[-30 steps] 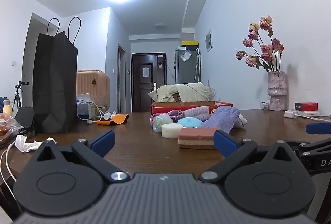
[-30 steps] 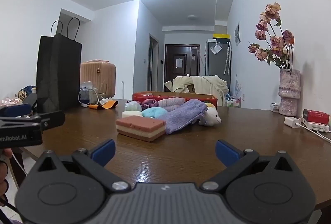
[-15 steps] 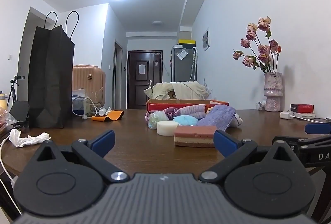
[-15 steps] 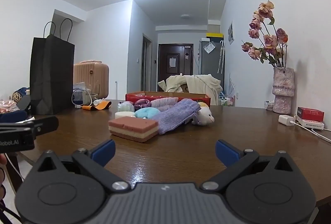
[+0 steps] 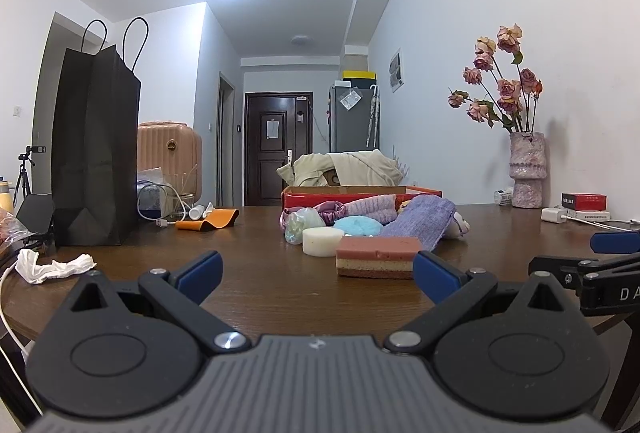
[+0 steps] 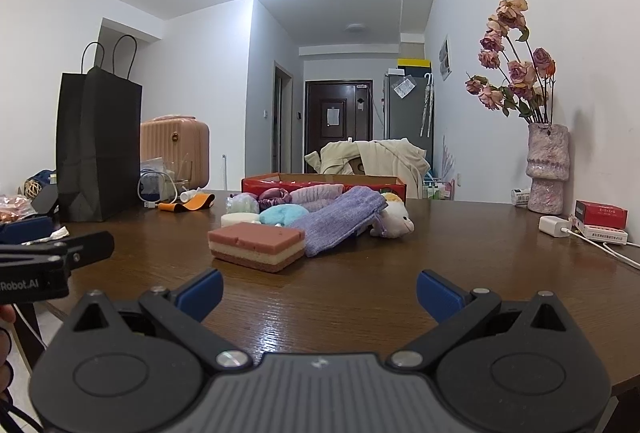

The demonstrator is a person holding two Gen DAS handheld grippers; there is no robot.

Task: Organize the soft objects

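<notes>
Change: over the last second both wrist views sink toward table height, so the pile now sits nearer the horizon; nothing on the wooden table (image 6: 460, 265) moves.
Meaning for the task: this reads as an approach only; no soft item is lifted yet and sorting appears not to have begun.
Left gripper (image 5: 316, 273): jaws spread wide, nothing between them, touching nothing; the layered sponge (image 5: 378, 257) lies just ahead at 1 o'clock.
Right gripper (image 6: 320, 291): jaws equally wide, empty, clear of the tabletop; the same sponge (image 6: 256, 247) lies ahead at 11 o'clock.
Soft pile: round white sponge (image 5: 322, 241), pale blue puff (image 5: 358, 227), purple knitted cloth (image 6: 340, 223), small plush toy (image 6: 394, 221), bunched together in the middle of the table.
Red box (image 6: 324, 183): directly behind the pile at 12 o'clock, likely the destination.
Surroundings: black paper bag (image 5: 96, 153) at 10 o'clock, flower vase (image 6: 548, 169) at 2 o'clock.
</notes>
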